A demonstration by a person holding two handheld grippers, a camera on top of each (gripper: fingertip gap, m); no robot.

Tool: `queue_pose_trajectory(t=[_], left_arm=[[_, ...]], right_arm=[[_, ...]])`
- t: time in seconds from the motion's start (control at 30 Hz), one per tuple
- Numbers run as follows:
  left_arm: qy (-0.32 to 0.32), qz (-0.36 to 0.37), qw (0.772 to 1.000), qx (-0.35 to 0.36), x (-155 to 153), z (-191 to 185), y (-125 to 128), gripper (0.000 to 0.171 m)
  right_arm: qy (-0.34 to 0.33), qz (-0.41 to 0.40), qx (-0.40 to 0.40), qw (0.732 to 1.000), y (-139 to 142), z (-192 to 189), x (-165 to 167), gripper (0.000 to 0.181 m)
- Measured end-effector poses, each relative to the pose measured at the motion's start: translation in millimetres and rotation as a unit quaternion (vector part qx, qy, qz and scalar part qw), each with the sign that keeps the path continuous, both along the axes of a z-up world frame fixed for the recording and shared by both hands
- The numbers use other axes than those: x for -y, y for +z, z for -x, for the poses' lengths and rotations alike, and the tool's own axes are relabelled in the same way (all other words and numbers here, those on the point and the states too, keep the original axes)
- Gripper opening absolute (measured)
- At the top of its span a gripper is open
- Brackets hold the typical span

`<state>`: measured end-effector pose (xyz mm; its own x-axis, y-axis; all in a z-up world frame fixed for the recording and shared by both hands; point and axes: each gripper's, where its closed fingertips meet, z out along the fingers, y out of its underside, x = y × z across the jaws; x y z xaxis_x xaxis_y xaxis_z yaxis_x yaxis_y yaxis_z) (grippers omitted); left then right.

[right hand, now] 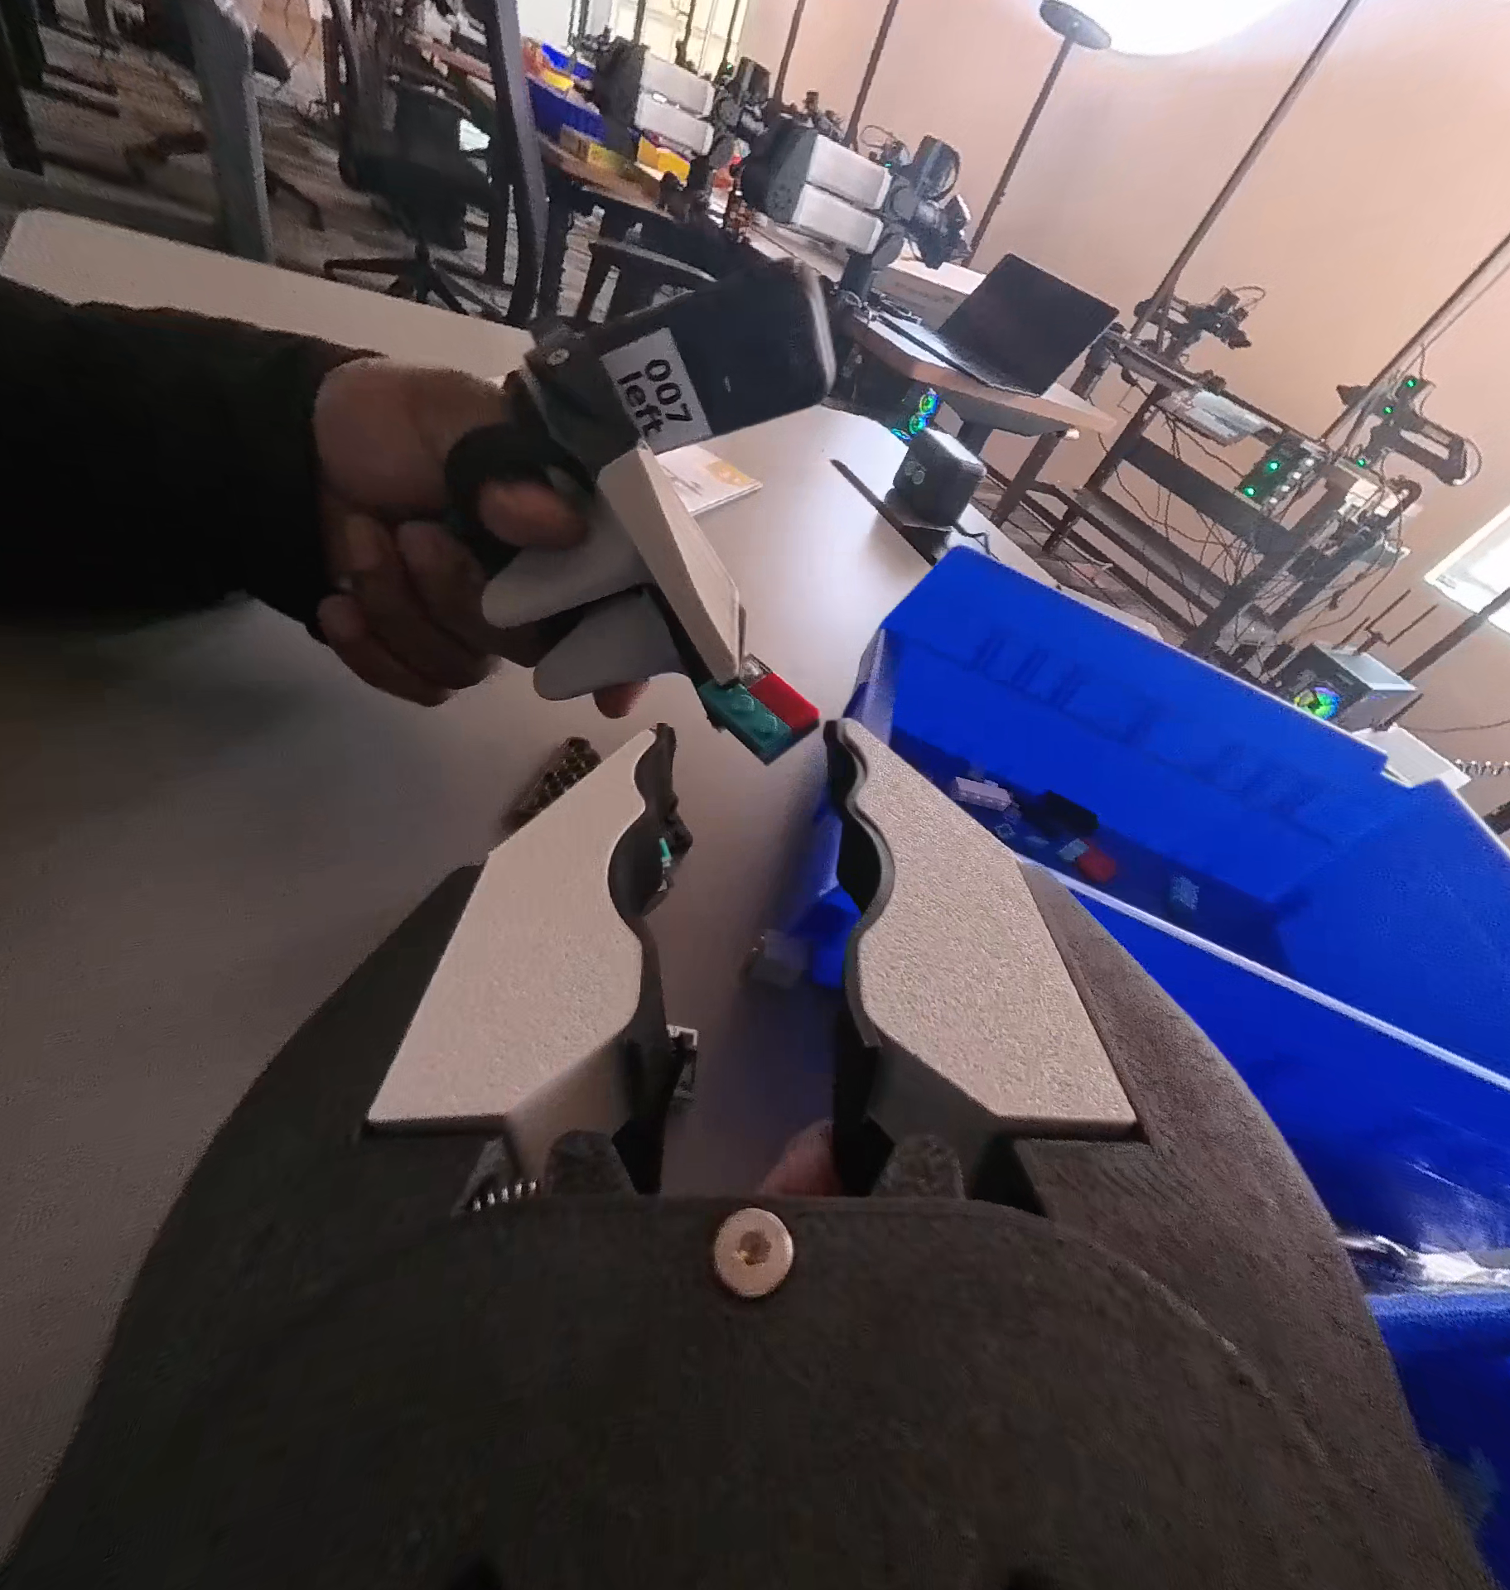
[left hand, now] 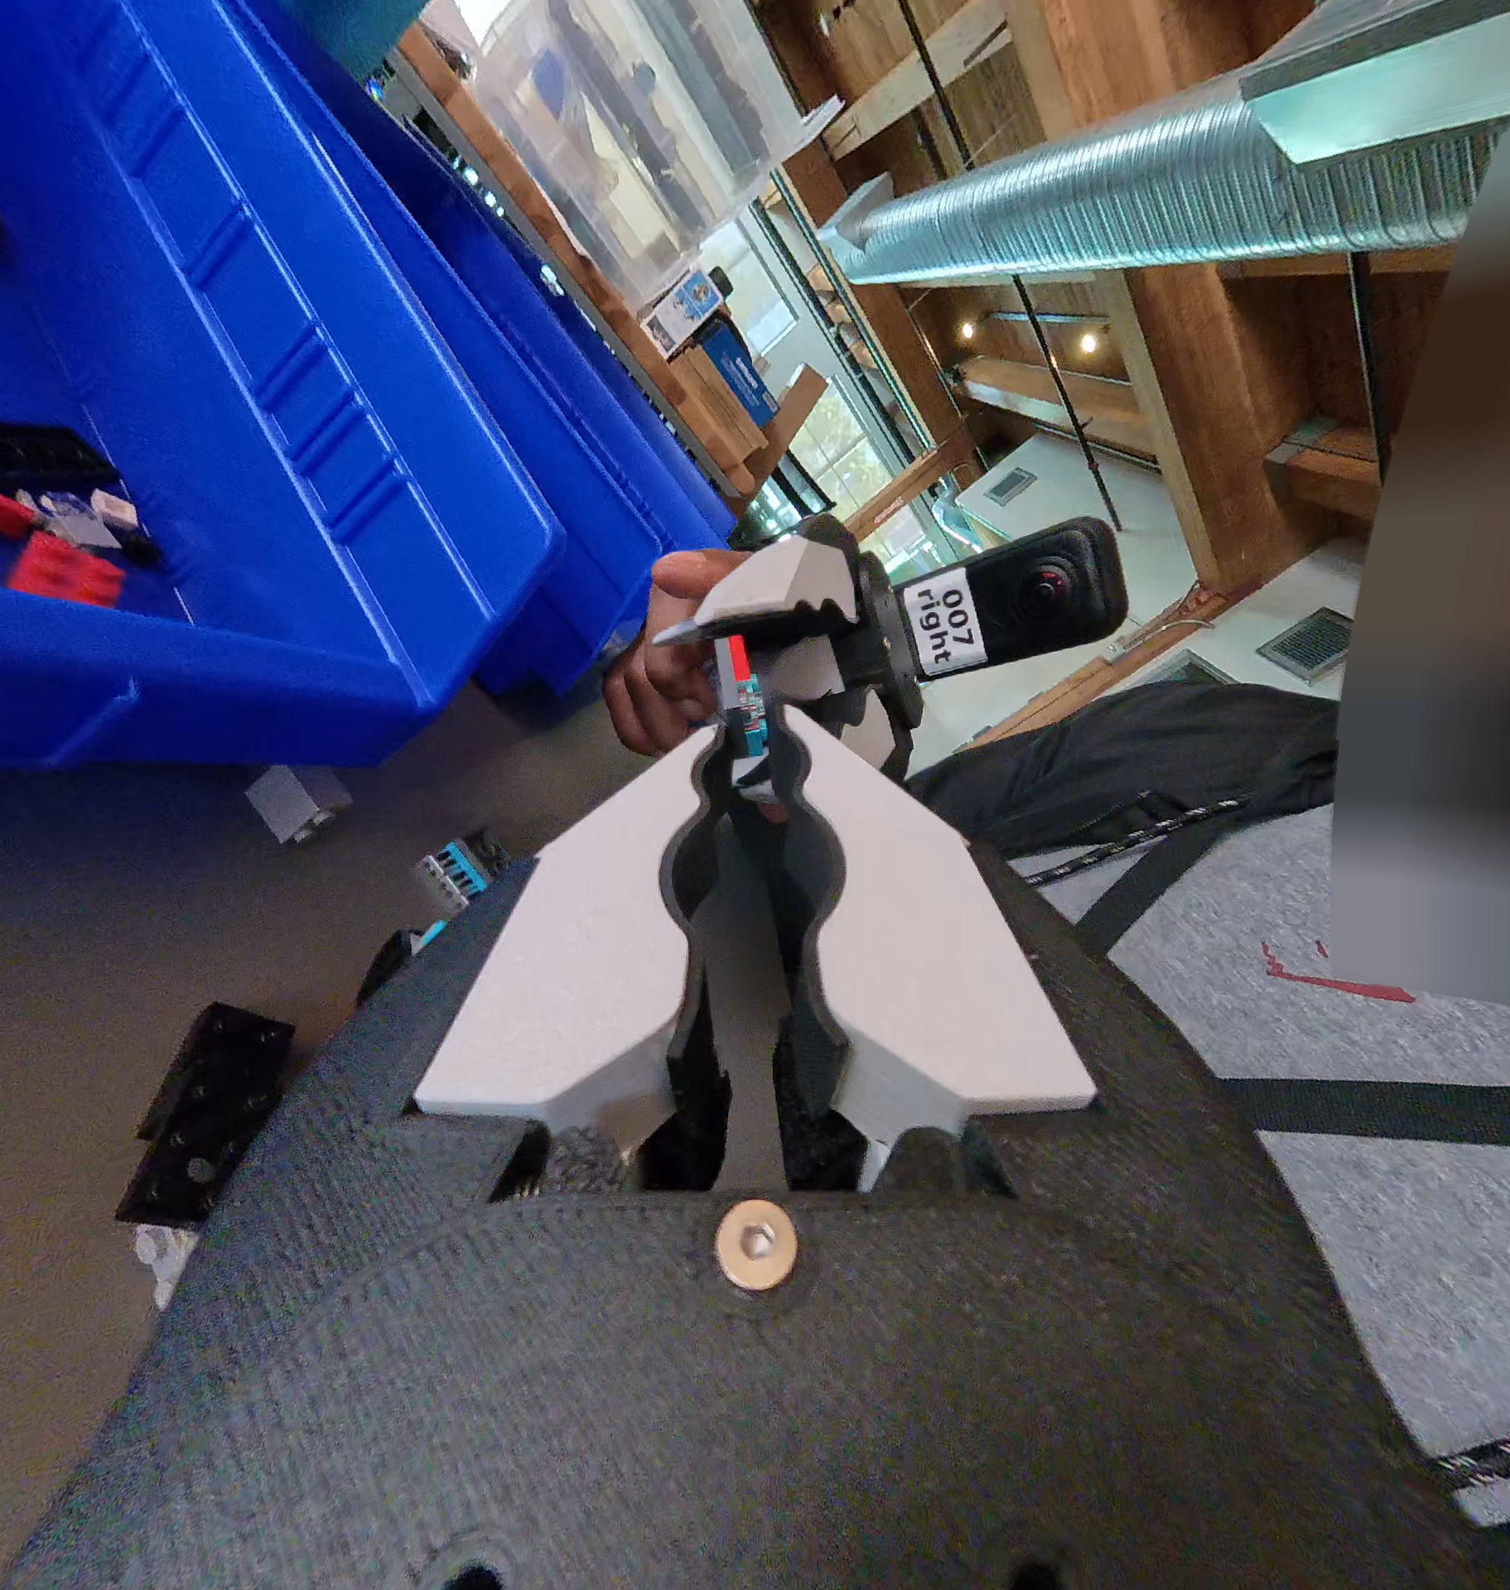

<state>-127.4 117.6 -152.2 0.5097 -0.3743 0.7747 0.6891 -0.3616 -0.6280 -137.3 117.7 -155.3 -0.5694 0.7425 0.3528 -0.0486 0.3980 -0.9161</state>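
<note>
My left gripper [left hand: 749,740] is shut on a small stack of teal and red bricks [left hand: 744,701], holding it in the air above the table. In the right wrist view it [right hand: 721,667] comes in from the left in a person's hand, with the brick stack [right hand: 764,710] sticking out of its tip. My right gripper [right hand: 747,736] is open, its fingertips just short of the stack's free end, one on each side. In the left wrist view, the right gripper [left hand: 755,641] faces mine, its fingers standing above and below the red end without closing.
A blue bin [left hand: 304,430] [right hand: 1164,757] with loose bricks [right hand: 1078,847] stands beside the grippers. Loose on the grey table [right hand: 131,817]: a grey brick [left hand: 295,804] [right hand: 777,959], a black plate [left hand: 209,1110], a teal-and-white piece [left hand: 458,869] and a tan brick [right hand: 557,779]. My two grippers' fingertips are within a few centimetres of each other.
</note>
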Motion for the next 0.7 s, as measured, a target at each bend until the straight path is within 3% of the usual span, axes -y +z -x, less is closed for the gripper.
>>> queue_pose_trajectory(t=[0.4, 0.7], left_arm=[[-0.024, 0.034, 0.999, -0.019, -1.9, -10.0, -13.9, 0.009], [0.035, 0.003, 0.990, -0.136, -7.8, 3.7, -14.9, 0.021]], right_arm=[[-0.006, -0.072, -0.022, 0.997, -11.3, -4.0, -1.0, 0.025], [-0.051, 0.008, 0.007, 0.999, -16.2, -10.7, -16.6, 0.020]])
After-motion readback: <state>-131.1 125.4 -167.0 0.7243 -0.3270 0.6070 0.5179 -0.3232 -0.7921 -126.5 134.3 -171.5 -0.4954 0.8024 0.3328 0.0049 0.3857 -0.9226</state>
